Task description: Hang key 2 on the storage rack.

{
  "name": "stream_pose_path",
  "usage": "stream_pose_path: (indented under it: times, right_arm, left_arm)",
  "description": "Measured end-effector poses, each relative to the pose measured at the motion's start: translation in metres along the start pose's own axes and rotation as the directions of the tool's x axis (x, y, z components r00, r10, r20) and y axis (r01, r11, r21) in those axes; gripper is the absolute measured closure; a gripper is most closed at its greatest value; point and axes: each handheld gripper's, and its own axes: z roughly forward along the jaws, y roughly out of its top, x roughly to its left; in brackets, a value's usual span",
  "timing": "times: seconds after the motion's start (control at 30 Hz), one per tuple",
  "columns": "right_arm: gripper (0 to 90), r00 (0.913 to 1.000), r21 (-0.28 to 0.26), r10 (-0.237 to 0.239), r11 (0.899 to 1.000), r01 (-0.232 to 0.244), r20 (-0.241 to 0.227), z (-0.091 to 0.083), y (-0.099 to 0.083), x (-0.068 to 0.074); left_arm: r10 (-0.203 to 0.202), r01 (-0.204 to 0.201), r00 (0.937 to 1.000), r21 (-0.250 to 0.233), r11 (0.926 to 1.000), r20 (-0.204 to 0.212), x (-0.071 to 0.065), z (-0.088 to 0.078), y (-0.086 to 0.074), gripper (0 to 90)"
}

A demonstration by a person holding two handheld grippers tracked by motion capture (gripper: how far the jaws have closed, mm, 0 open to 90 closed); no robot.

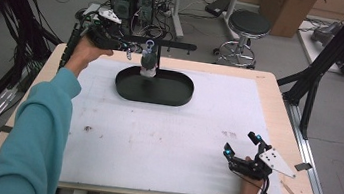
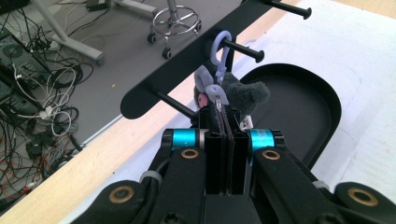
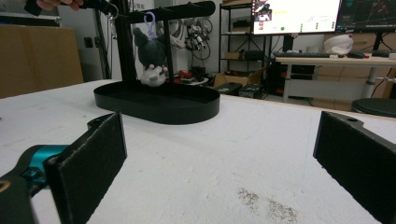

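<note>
Table (image 1: 164,141) with a white mat, black oval-tray stand (image 1: 154,85) at the far side – grey plush keychain (image 1: 148,62) hangs from its peg. Left gripper (image 1: 128,48) just beside it, jaws pressed together. Right gripper (image 1: 240,145) rests near the front edge – jaws spread, nothing between.

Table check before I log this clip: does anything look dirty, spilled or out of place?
Mostly tidy. The white mat carries a few dark smudges: one near its left side and a speckled patch in front of the right gripper. The plush keychain hangs straight on the black stand.
</note>
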Motion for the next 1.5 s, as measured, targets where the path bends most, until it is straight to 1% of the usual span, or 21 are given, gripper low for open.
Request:
stream_pose_path:
  times: [0.07,0.23,0.37,0.6,0.73,0.77,0.83,1.17,1.27,1.5]
  right_arm:
    - [1.8,1.0000,0.000,0.000,1.000,0.000,0.000,0.000,0.000,0.000]
    - [1.8,1.0000,0.000,0.000,1.000,0.000,0.000,0.000,0.000,0.000]
    - [1.8,1.0000,0.000,0.000,1.000,0.000,0.000,0.000,0.000,0.000]
    - [1.8,1.0000,0.000,0.000,1.000,0.000,0.000,0.000,0.000,0.000]
    - [1.8,1.0000,0.000,0.001,1.000,-0.001,0.000,0.000,0.000,0.000]
    - [1.8,1.0000,0.001,0.002,1.000,-0.002,0.002,0.000,0.000,0.000]
    - [1.9,1.0000,-0.001,0.003,1.000,-0.003,0.000,0.000,0.000,0.000]
    - [1.8,1.0000,0.000,0.004,1.000,-0.004,0.000,0.000,0.000,0.000]
    - [1.8,1.0000,0.000,0.003,1.000,-0.003,0.000,0.000,0.000,0.000]
    - [1.8,1.0000,-0.002,0.004,1.000,-0.004,0.001,0.000,0.000,0.000]
  left_arm:
    - [0.001,-0.001,1.0000,0.007,1.0000,-0.003,0.000,0.001,0.000,88.4]
    - [-0.010,0.010,0.9999,-0.005,0.9999,-0.004,0.001,0.001,-0.001,88.4]
    - [-0.011,0.011,0.9999,-0.005,0.9999,-0.010,0.003,0.001,-0.001,88.4]
    - [-0.017,0.017,0.9998,-0.009,0.9998,-0.009,0.005,0.000,-0.002,88.4]
    - [-0.018,0.018,0.9997,-0.013,0.9998,-0.018,0.006,0.001,-0.001,88.4]
    - [-0.024,0.024,0.9995,-0.018,0.9996,-0.022,0.007,0.002,-0.002,88.4]
    - [-0.025,0.025,0.9995,-0.012,0.9996,-0.020,0.009,0.002,-0.002,88.4]
    - [-0.033,0.031,0.9980,-0.024,0.9992,-0.055,0.009,0.007,-0.001,88.4]
    - [-0.043,0.041,0.9975,-0.032,0.9987,-0.056,0.010,0.008,-0.002,88.4]
    - [-0.046,0.043,0.9964,-0.039,0.9983,-0.072,0.012,0.011,-0.001,88.3]
